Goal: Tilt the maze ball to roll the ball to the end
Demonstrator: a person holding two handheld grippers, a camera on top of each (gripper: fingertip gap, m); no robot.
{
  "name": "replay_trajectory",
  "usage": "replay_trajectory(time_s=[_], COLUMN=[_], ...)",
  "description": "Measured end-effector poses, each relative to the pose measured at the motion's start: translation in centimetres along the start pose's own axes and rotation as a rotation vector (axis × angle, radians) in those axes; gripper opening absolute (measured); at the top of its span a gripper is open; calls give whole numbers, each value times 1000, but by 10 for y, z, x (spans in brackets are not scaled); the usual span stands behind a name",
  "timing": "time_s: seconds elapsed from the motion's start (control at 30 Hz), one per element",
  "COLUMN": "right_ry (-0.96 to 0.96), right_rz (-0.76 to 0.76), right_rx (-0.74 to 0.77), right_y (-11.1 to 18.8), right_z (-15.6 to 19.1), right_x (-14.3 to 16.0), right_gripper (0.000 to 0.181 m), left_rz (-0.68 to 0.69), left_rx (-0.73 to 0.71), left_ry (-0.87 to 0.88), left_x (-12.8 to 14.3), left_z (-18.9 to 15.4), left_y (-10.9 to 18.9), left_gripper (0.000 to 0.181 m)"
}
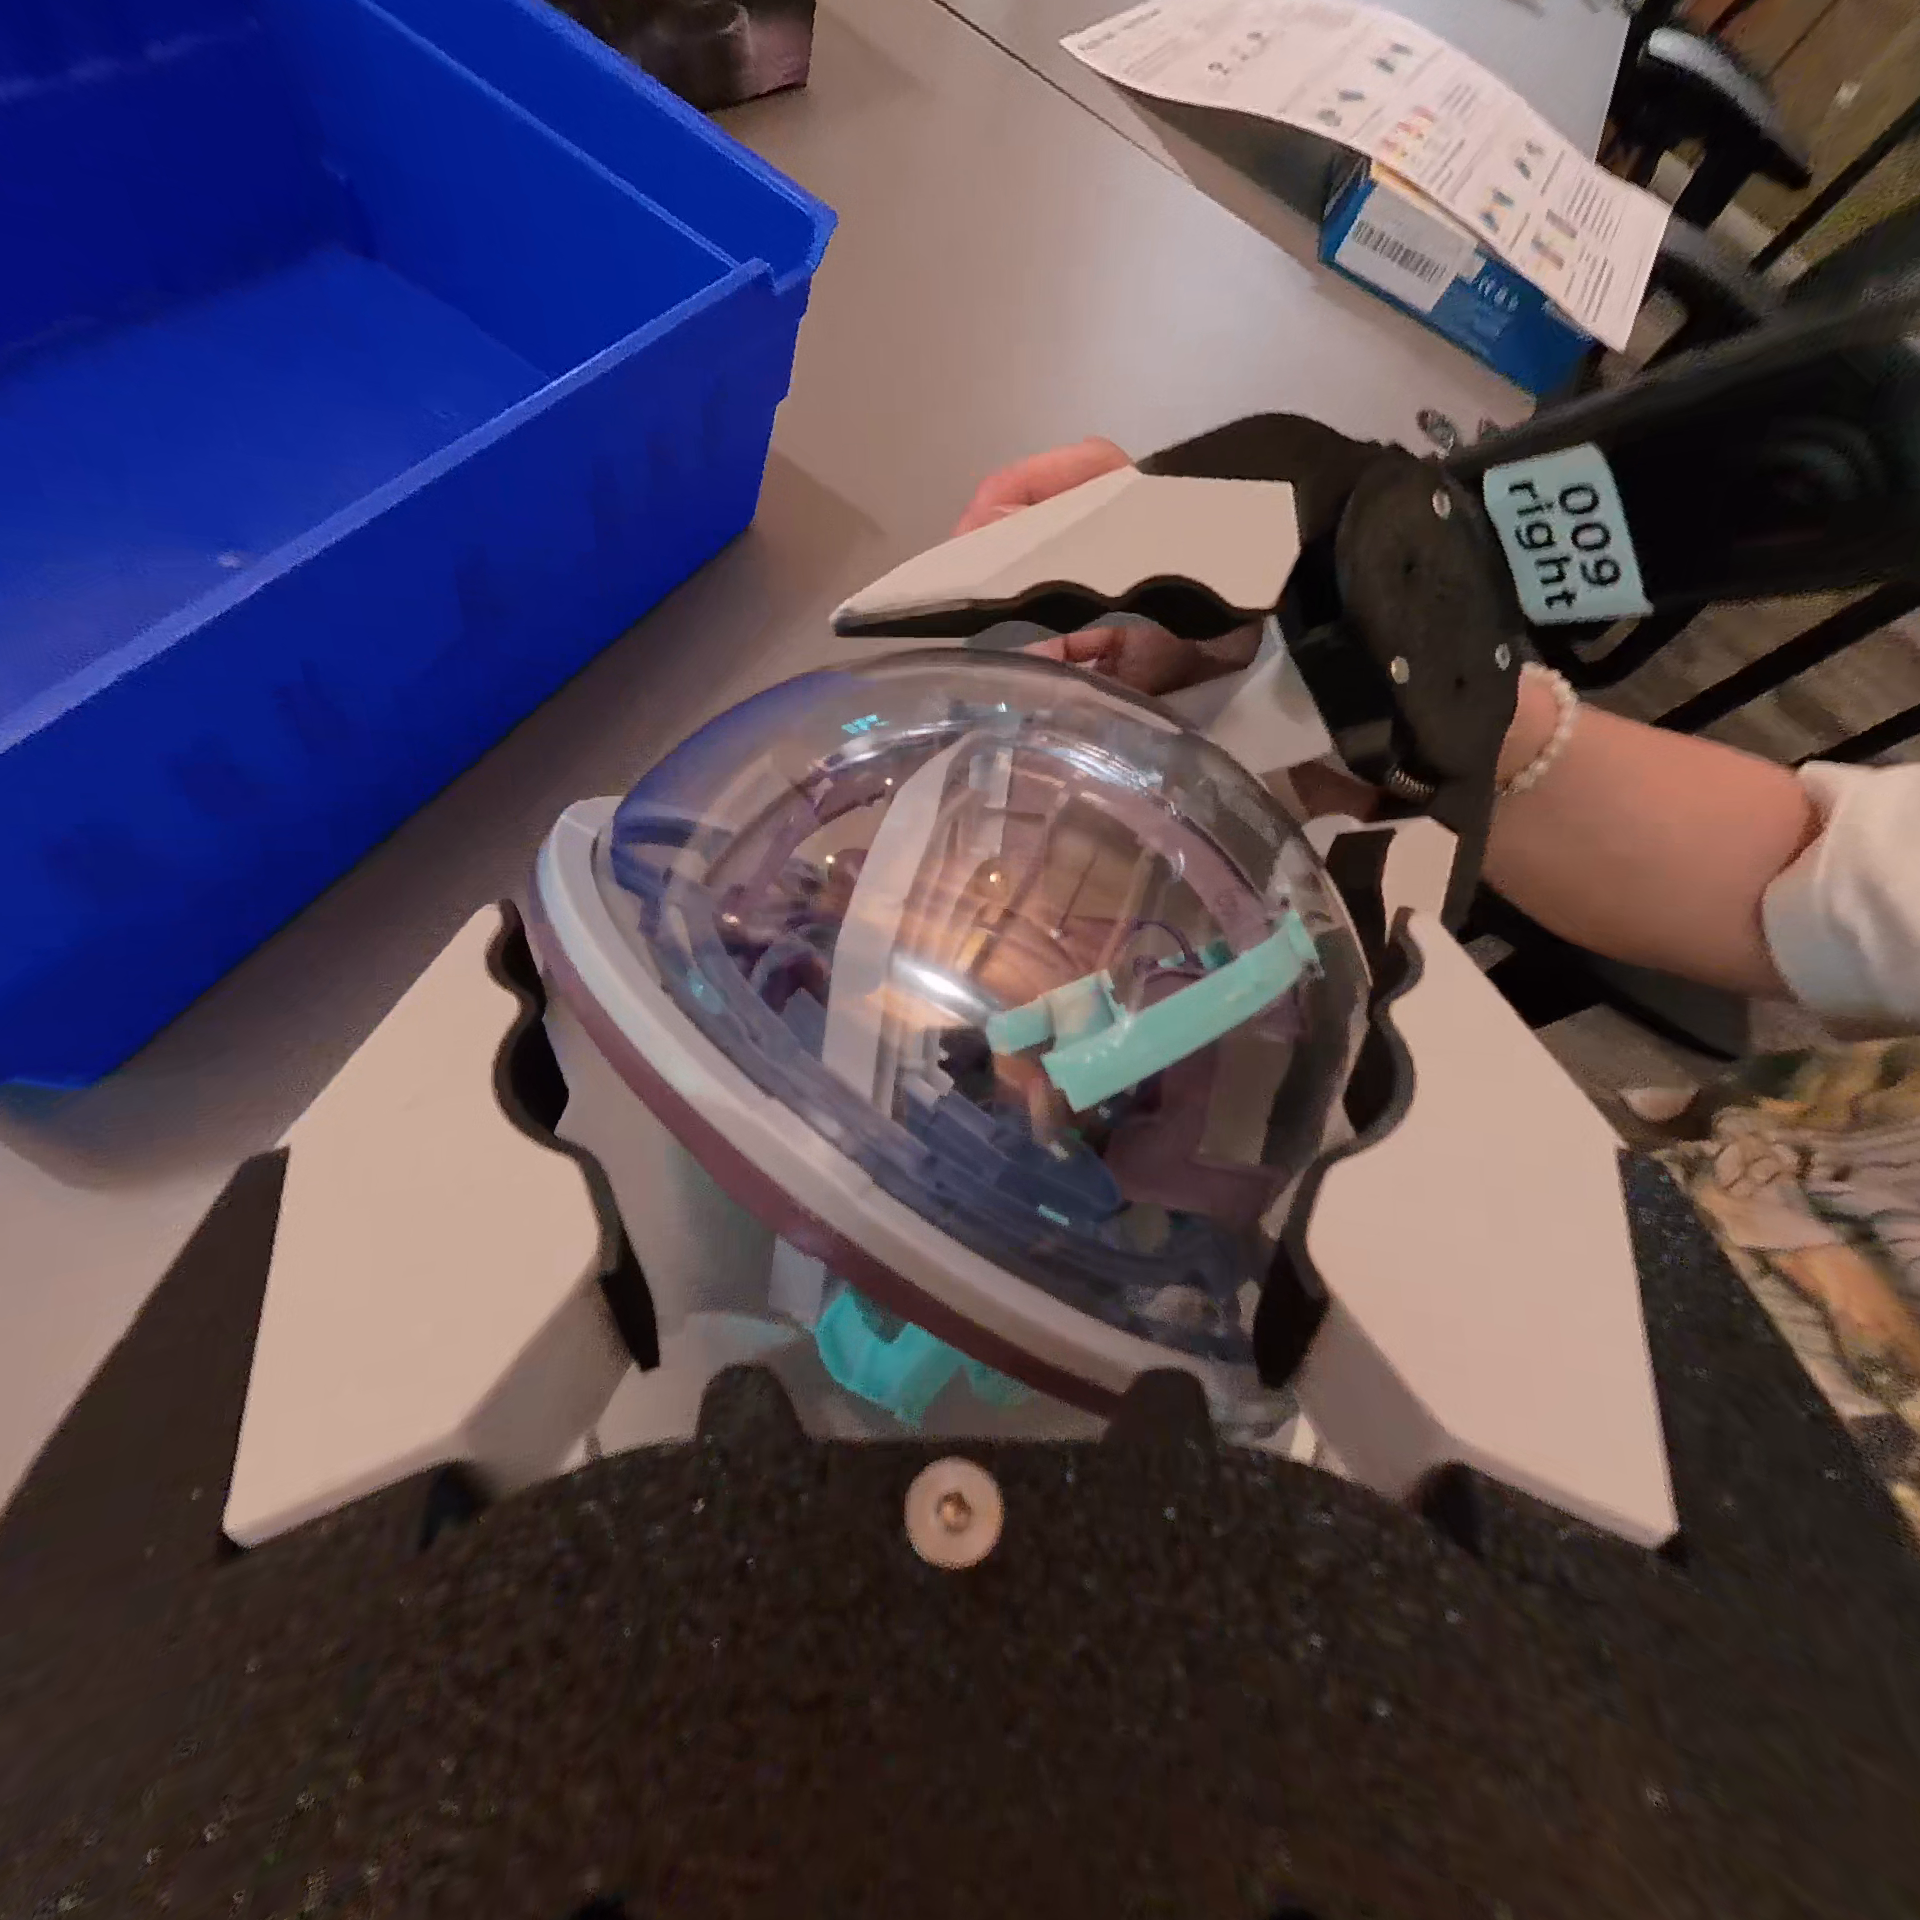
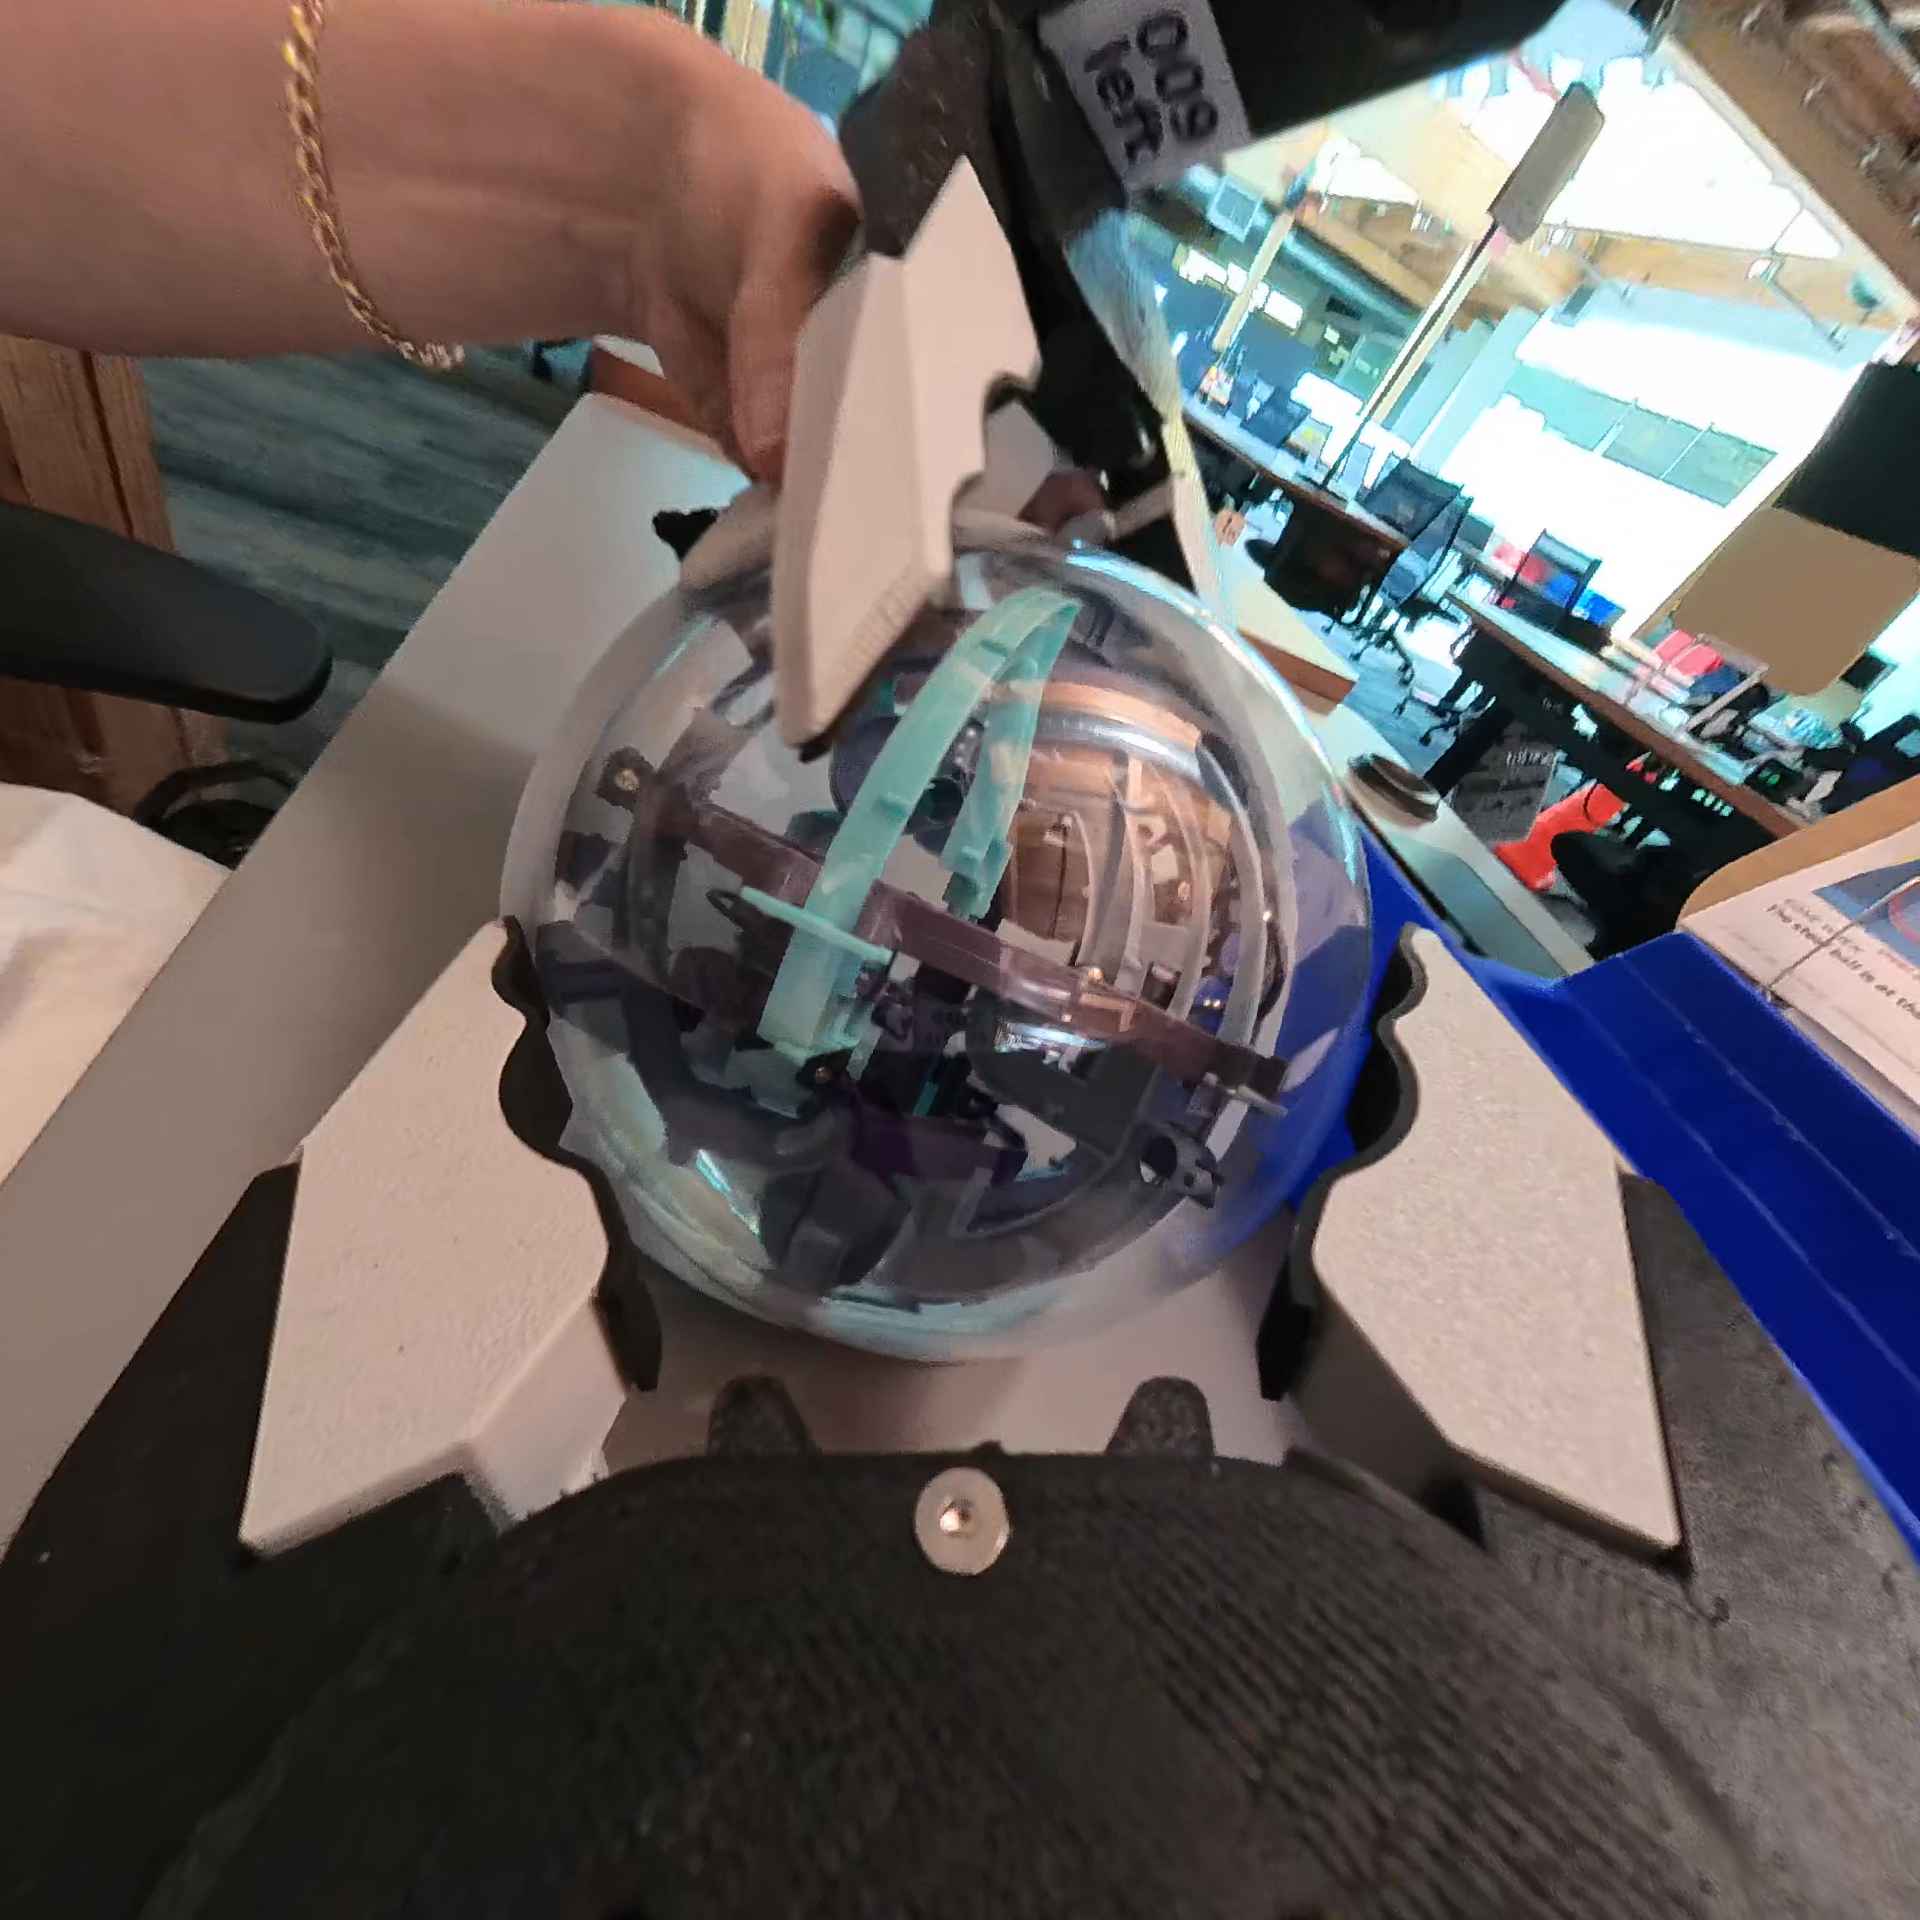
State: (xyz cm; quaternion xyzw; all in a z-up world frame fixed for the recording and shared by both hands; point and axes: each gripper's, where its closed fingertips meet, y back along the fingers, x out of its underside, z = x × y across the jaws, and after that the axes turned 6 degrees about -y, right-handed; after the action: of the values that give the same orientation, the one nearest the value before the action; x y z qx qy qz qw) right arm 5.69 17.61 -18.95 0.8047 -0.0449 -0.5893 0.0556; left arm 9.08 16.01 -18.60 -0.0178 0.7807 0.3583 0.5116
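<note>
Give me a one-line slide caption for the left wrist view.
Left gripper holds the clear maze ball between its fingers beside a blue bin.

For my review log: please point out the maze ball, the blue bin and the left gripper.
maze ball (image 1: 966, 997): left wrist view, on its clear dome.
blue bin (image 1: 582, 436): left wrist view, on its near side wall.
left gripper (image 1: 956, 1049): left wrist view, midway between its fingertips, around the ball.

I cannot find the small rolling ball inside the maze ball (image 1: 935, 997); glare and crossing tracks hide it. My left gripper (image 1: 951, 1049) covers its lower half. Beyond my right gripper (image 2: 951, 1081), the blue bin (image 2: 1662, 1049) runs off the frame edge, and the far room is blurred.
</note>
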Motion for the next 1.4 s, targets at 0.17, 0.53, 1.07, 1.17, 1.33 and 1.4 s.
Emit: replay_trajectory(time_s=[0.17,0.53,1.07,1.17,1.33,1.4], right_ry=[24,-35,-32,-24,0,7], right_rz=[-43,0,48,38,46,48], right_rx=[17,-161,-322,-329,-337,-341], right_y=[1,-1,-8,-12,-16,-18], right_z=[1,0,-1,2,5,7], right_x=[-10,-12,-11,-14,-16,-17], right_gripper=[150,145,146,146,146,146], left_rz=[-26,-121,-69,-73,-52,-12], left_rx=[1,78,138,148,156,166], left_ry=[117,145,-92,-115,-144,-155], left_x=[-1,7,32,36,43,48], left_z=[4,4,1,1,1,1], left_y=[-1,1,14,17,20,22], left_gripper=[151,158,158,158,158,158])
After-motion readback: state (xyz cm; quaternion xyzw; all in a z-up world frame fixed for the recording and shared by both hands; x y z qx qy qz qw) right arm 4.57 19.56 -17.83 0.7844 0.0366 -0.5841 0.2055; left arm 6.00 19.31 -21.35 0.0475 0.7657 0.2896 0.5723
